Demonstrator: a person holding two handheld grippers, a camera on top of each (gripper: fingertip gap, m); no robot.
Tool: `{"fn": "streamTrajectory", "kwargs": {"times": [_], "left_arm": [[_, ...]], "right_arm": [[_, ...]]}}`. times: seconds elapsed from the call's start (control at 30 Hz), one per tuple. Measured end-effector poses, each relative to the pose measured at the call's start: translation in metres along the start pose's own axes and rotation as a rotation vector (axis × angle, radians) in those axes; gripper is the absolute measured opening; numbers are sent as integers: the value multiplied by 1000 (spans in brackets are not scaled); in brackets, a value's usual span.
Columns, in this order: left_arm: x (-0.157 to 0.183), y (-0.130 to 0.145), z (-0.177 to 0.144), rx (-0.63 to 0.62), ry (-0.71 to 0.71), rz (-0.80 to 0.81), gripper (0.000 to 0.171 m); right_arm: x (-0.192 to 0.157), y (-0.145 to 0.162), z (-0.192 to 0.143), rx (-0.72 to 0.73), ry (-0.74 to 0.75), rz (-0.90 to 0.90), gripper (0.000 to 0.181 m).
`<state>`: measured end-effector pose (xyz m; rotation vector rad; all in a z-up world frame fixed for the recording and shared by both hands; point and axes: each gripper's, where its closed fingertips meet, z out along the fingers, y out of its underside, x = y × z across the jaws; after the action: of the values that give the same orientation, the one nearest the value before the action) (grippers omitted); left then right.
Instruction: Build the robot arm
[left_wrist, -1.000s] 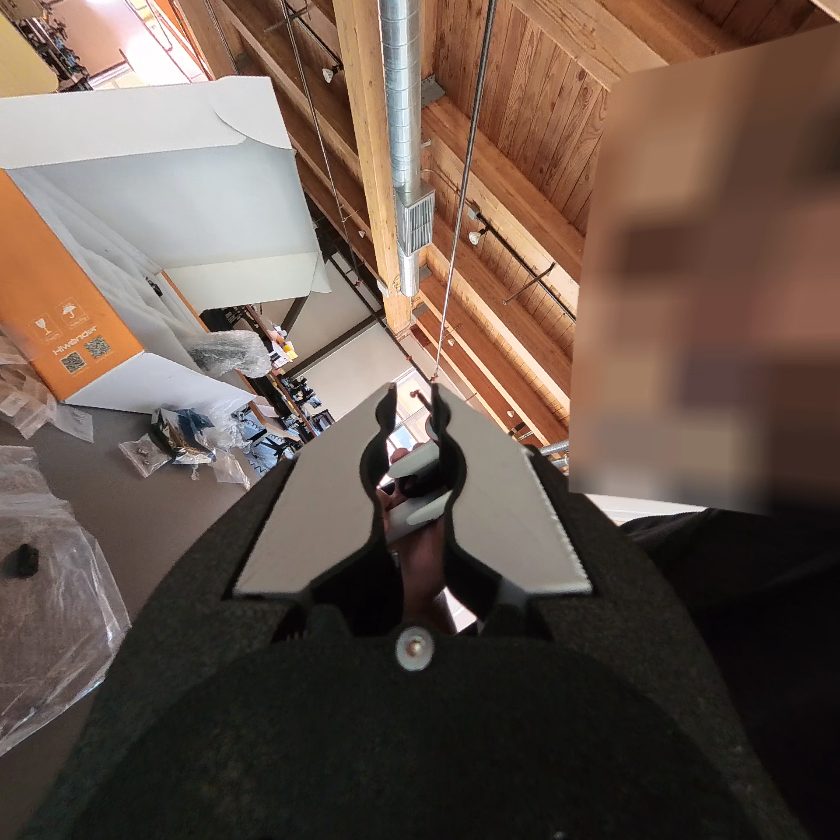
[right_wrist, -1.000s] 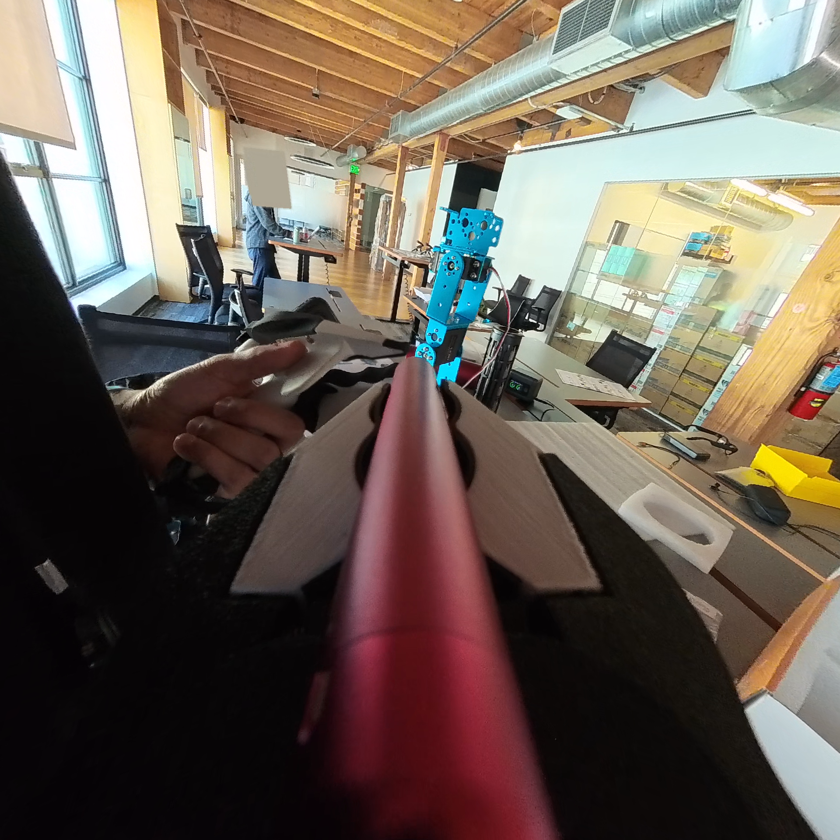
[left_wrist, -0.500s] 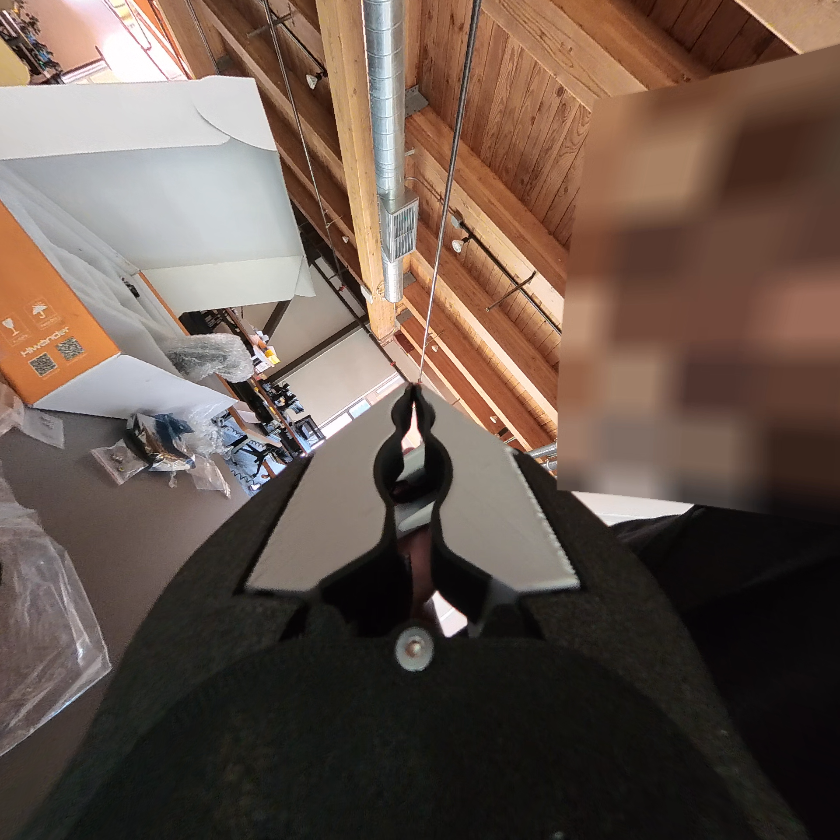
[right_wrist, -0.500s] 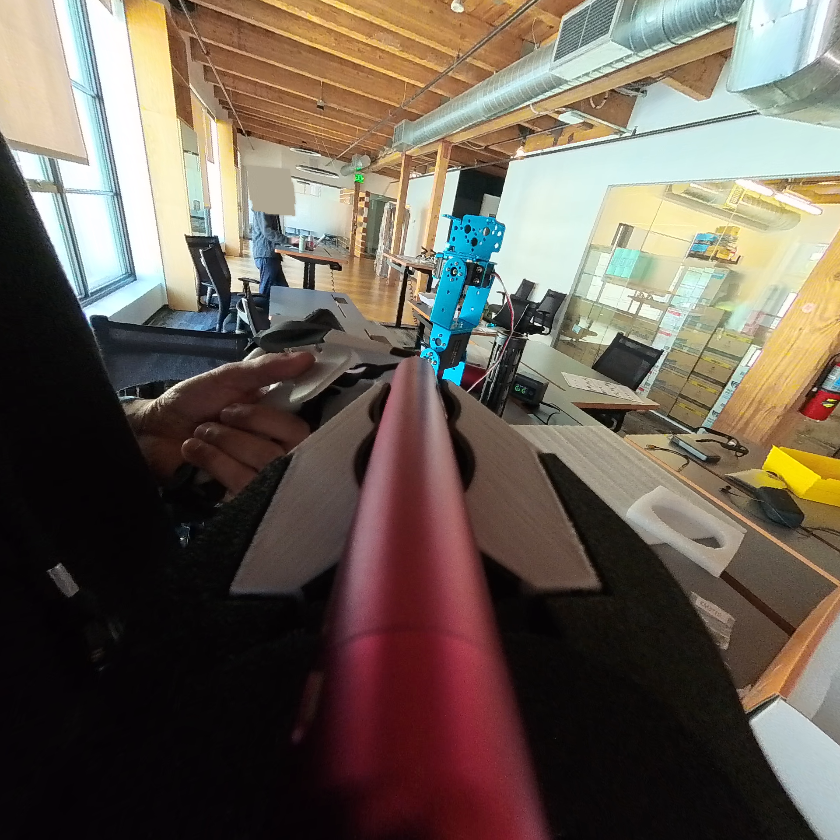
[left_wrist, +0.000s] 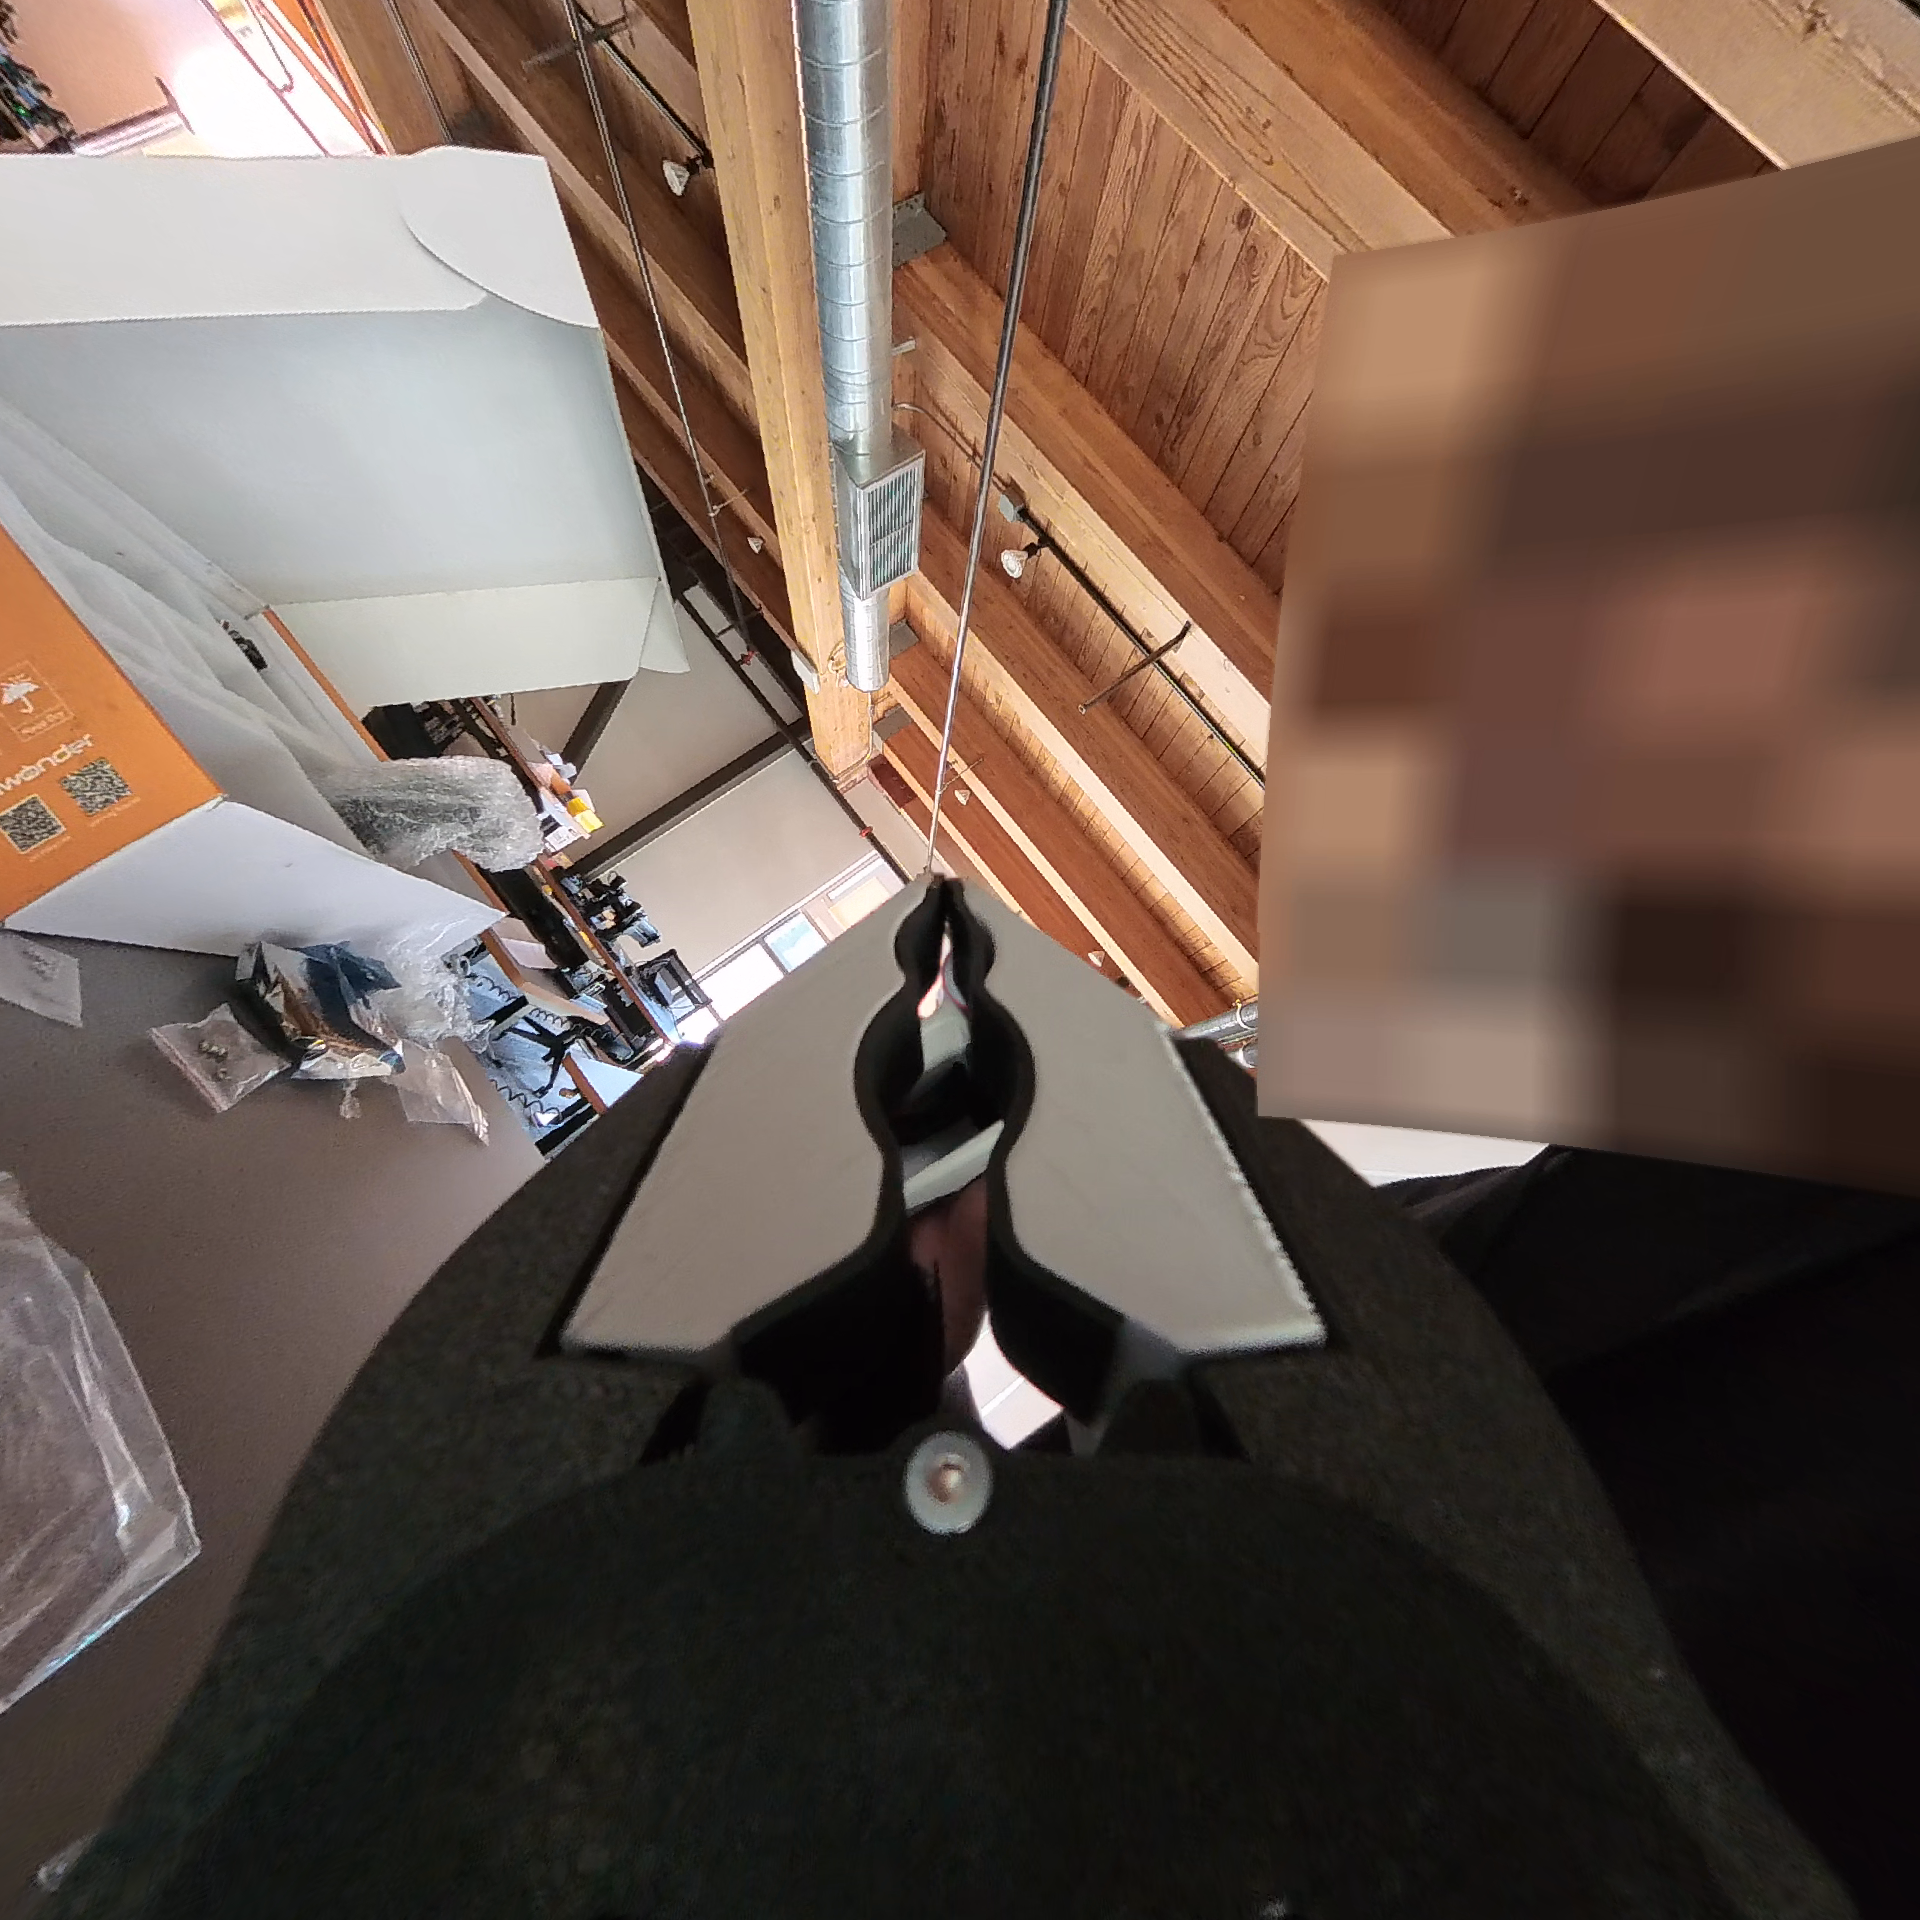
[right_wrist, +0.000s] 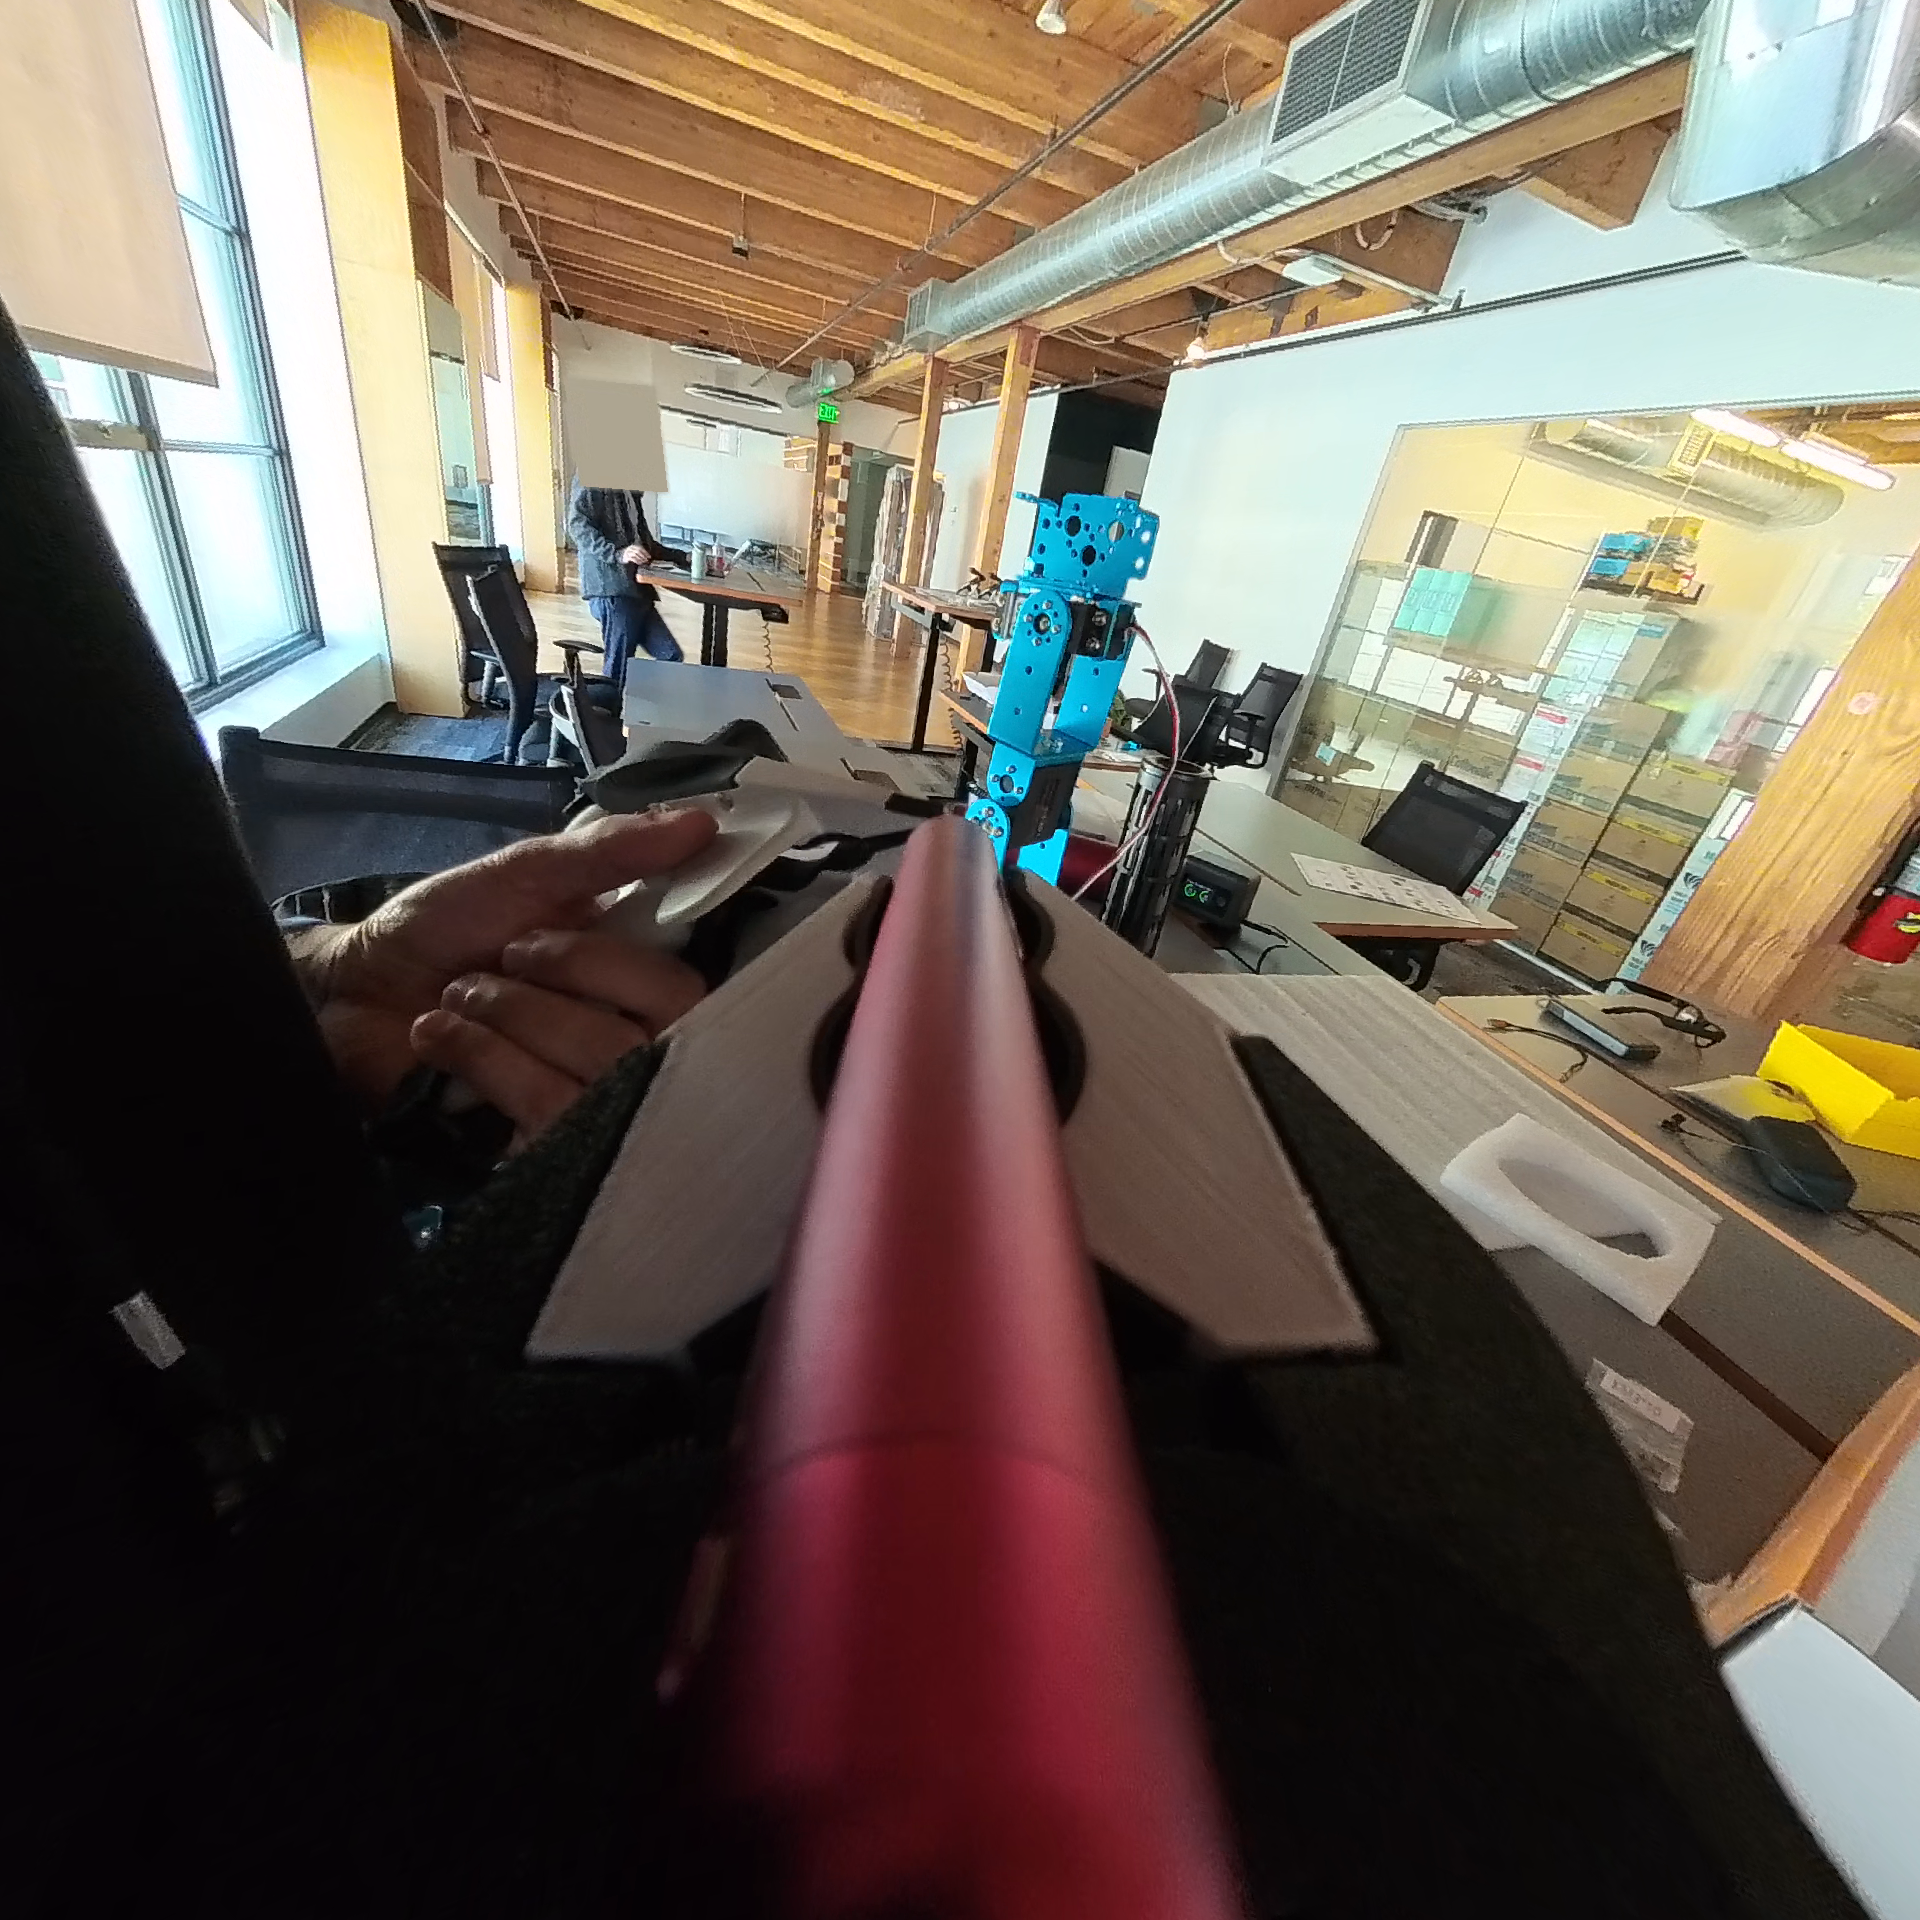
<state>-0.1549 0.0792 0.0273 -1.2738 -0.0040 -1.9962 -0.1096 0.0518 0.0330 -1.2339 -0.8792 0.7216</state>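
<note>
Right gripper (right_wrist: 940, 935) clamped along a red metal tube (right_wrist: 914, 1299) aimed toward blue bracket robot (right_wrist: 1060, 665) on worktop (right_wrist: 1340, 1049); left gripper (left_wrist: 943, 935) tilted ceilingward, jaws nearly closed, nothing evidently held.

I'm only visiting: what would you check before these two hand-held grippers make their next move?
1. Right gripper holds the red tube: jaws clamped round it, ok.
2. Left gripper empty: jaws shut, anything thin pinched, cannot tell.
3. Left camera sees the table: mostly wooden ceiling, not ok.
4. Room beyond the tube's tip: blue bracket arm stands there, gap cannot tell.
5. Person's hand clear of the tube: beside it, apart, ok.
</note>
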Motion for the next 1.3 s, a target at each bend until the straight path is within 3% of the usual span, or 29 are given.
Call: {"fn": "streamTrajectory", "kwargs": {"times": [0.7, 0.9, 1.3], "left_arm": [[-7, -5, -5, 5, -47, 36, 0], [-3, 0, -3, -14, -23, 36, 11], [-1, 3, -1, -25, -14, 49, 3]], "right_arm": [[3, 2, -2, 0, 2, 22, 24], [2, 4, -1, -12, 4, 8, 24], [1, 4, 1, -13, -5, 10, 24]]}}
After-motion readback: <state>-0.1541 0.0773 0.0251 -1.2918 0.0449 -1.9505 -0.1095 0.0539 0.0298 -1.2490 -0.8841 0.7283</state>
